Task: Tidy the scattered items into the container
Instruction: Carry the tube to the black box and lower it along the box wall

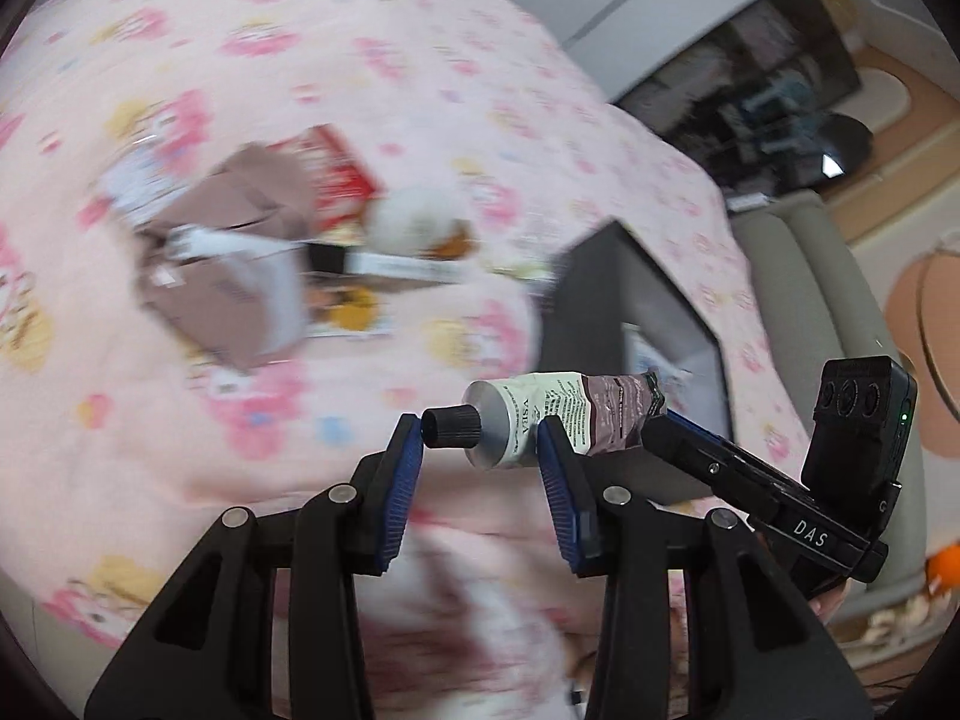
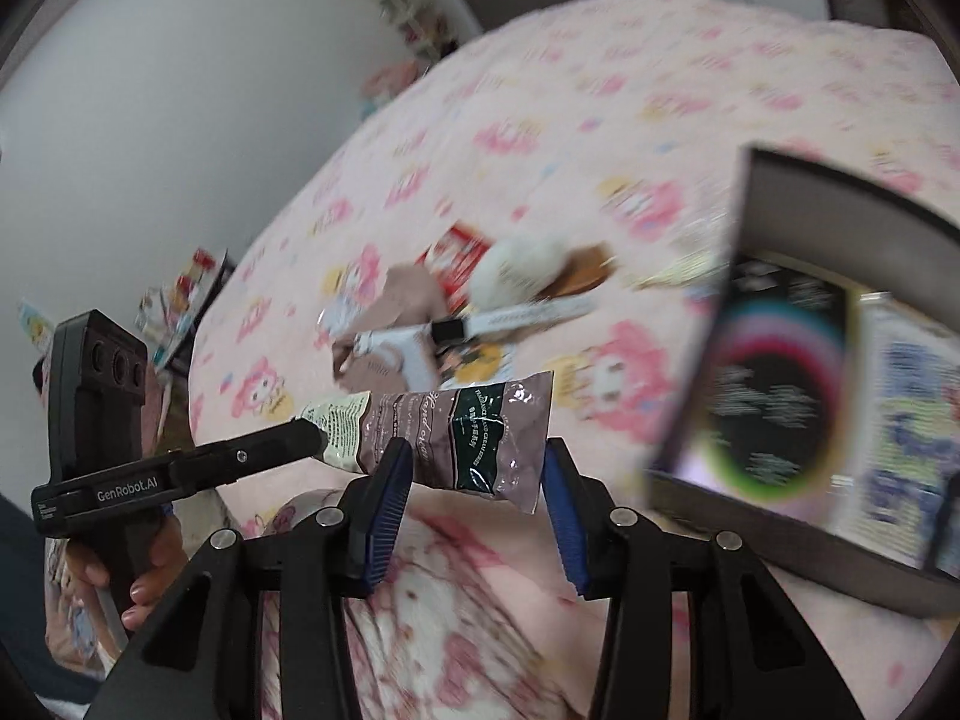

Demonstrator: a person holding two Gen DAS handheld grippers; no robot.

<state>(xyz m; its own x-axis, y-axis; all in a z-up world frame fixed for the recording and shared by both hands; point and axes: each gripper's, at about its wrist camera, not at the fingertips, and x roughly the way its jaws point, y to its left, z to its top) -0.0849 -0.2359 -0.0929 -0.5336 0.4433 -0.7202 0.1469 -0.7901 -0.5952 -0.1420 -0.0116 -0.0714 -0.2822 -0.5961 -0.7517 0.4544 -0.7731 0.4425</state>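
Black tube cap [image 1: 451,427] shows only from the left wrist.

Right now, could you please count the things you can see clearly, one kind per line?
hand-held gripper: 2 (left, right)
tube: 1
container: 1
white ball: 1
red box: 1
Total: 6
The rest of the pile is too blurred to count.

Left wrist view: looking steeply down, close over the pink bed [image 1: 252,36].
Right wrist view: same tilt, close.
Shared: hand-cream tube [image 1: 564,420], grey container [image 2: 840,204].
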